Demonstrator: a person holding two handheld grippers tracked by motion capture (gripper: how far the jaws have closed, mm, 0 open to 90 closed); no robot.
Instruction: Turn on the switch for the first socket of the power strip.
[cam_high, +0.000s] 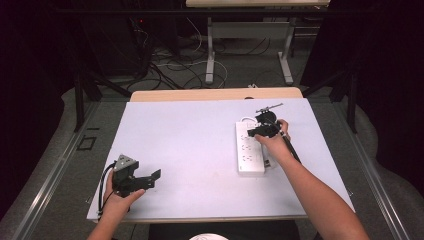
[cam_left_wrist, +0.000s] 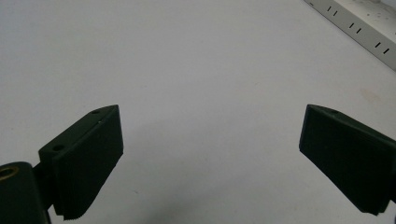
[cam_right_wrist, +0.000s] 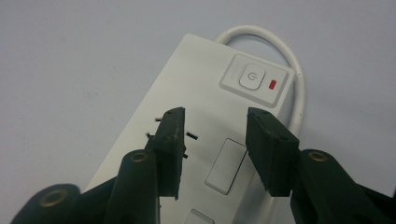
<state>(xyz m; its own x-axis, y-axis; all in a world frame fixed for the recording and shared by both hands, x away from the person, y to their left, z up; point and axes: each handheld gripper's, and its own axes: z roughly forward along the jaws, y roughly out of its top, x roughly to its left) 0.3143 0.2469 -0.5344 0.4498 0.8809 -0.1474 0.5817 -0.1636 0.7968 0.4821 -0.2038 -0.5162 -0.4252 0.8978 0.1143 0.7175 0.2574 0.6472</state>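
Left tongs (cam_high: 150, 179) sat idle near my edge of the table (cam_high: 185, 150), jaws spread wide, nothing between them. In the left gripper view, bare white surface under the jaws, a corner of the strip (cam_left_wrist: 359, 29) far off at top right. I judged that hand had no job in this step; best kept parked, well apart from the strip, so it couldn't bump it.

Strip (cam_high: 249, 148) lay flat on the right half of the table, long axis running away from me, cord (cam_right_wrist: 285, 56) looping out at the far end.

Right tongs (cam_high: 260, 131) hung over the strip's far end, jaws partly open, gripping nothing. In the right gripper view the jaws straddled the socket face, slots by the left jaw, a blank rectangular cover (cam_right_wrist: 226, 165) between them. Power button (cam_right_wrist: 252, 77) sat just beyond the tips, red lamp (cam_right_wrist: 273, 84) beside it. Couldn't tell if the tips touched the plastic.

My read: the step in hand was working that switch end.

To do it well:
- use one jaw tip, not both; centre it on the button, not the surrounding bezel
- push straight down so the strip doesn't slide or tip
- keep the jaw clear of the slots
- watch the lamp as the check
- stay off the cord loop; snagging it would drag the strip
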